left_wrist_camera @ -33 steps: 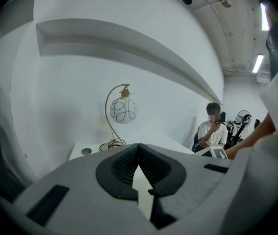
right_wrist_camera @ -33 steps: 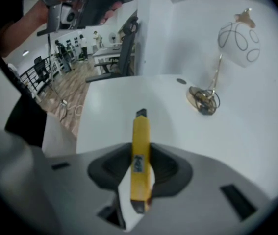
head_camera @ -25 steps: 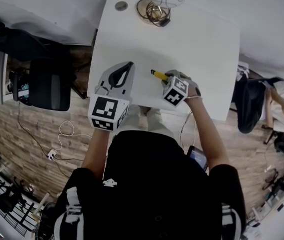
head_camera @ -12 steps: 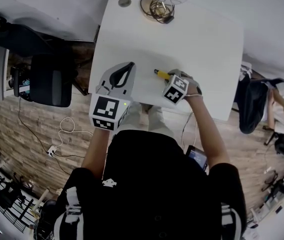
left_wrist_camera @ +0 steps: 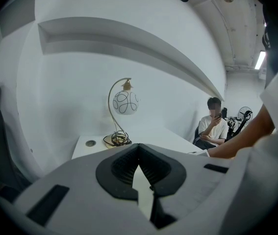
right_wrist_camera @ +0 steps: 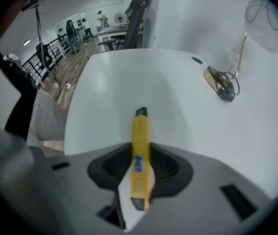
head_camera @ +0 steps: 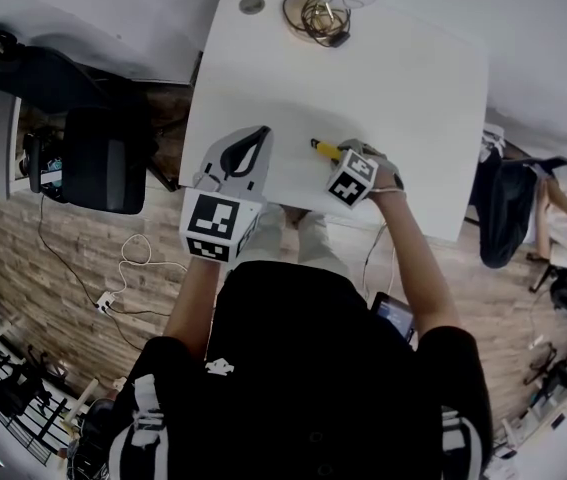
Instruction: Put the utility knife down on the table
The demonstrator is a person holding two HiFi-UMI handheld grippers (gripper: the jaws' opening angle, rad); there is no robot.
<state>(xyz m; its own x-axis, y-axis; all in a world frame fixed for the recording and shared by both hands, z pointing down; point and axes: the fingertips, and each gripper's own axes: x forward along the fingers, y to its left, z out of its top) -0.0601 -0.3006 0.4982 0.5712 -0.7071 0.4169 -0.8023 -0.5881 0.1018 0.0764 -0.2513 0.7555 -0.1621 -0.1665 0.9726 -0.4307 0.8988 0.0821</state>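
**Right tongs** (right_wrist_camera: 139, 161): clamped on the utility knife (right_wrist_camera: 140, 129). The knife is yellow, nose outward, and held above the worktop (right_wrist_camera: 178, 82) at the edge opposite the lamp (right_wrist_camera: 221, 84), well apart from it.

**Left tongs** (left_wrist_camera: 139, 153): closed, empty.

**Handling:** lower until the body lies flat, then ease the grip open.

**Markings:** small blue sticker on the knife, unreadable.

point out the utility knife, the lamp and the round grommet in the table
utility knife (right_wrist_camera: 140, 141), right gripper view, middle of its yellow body
lamp (left_wrist_camera: 125, 102), left gripper view, on its globe shade
grommet (head_camera: 252, 4), head view, its centre
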